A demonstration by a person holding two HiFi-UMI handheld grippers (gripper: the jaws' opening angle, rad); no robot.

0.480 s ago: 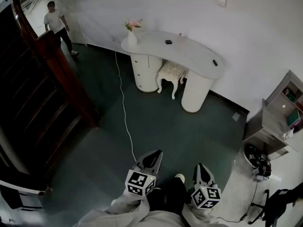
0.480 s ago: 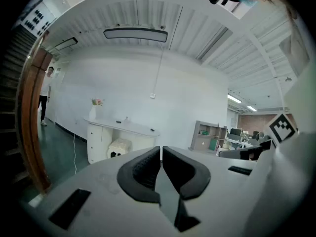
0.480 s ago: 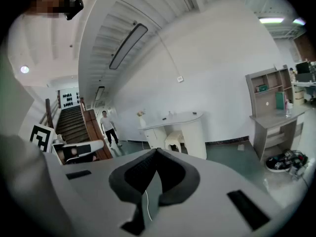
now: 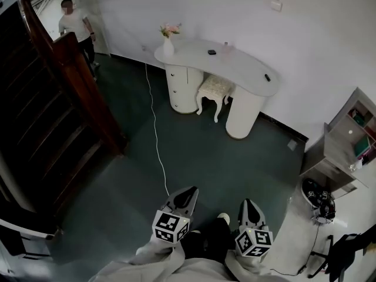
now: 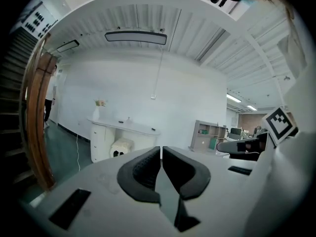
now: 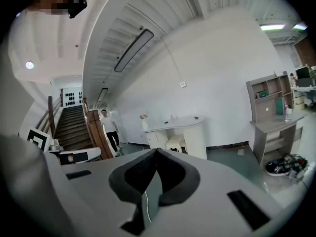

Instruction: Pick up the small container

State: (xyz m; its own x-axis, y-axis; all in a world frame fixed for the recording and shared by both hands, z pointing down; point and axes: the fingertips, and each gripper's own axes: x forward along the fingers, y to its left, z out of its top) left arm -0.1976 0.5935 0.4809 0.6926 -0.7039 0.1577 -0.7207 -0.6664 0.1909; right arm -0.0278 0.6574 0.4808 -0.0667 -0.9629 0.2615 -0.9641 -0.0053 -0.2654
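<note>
A small pale container [image 4: 226, 44] stands on the far white curved desk [image 4: 247, 69], beside a dark flat object [image 4: 211, 52]; it is too small to make out in detail. My left gripper [image 4: 187, 195] and right gripper [image 4: 249, 205] hang low at the bottom of the head view, far from the desk, over dark green floor. In the left gripper view my left gripper [image 5: 161, 149] has its pads together with nothing between them. My right gripper [image 6: 156, 152] is likewise shut and empty, and the desk [image 6: 173, 123] shows well beyond it.
A wooden staircase banister [image 4: 70, 81] fills the left side. A white cable [image 4: 155, 134] runs across the floor toward the desk. A stool [image 4: 212, 90] sits under the desk, a vase with flowers [image 4: 168, 43] on it. A grey shelf unit [image 4: 343, 148] stands right. A person [image 4: 76, 28] is far back left.
The head view has shifted slightly, so the desk sits a little further right. The person at the back left has stepped nearer the banister. Both grippers stay shut and low.
</note>
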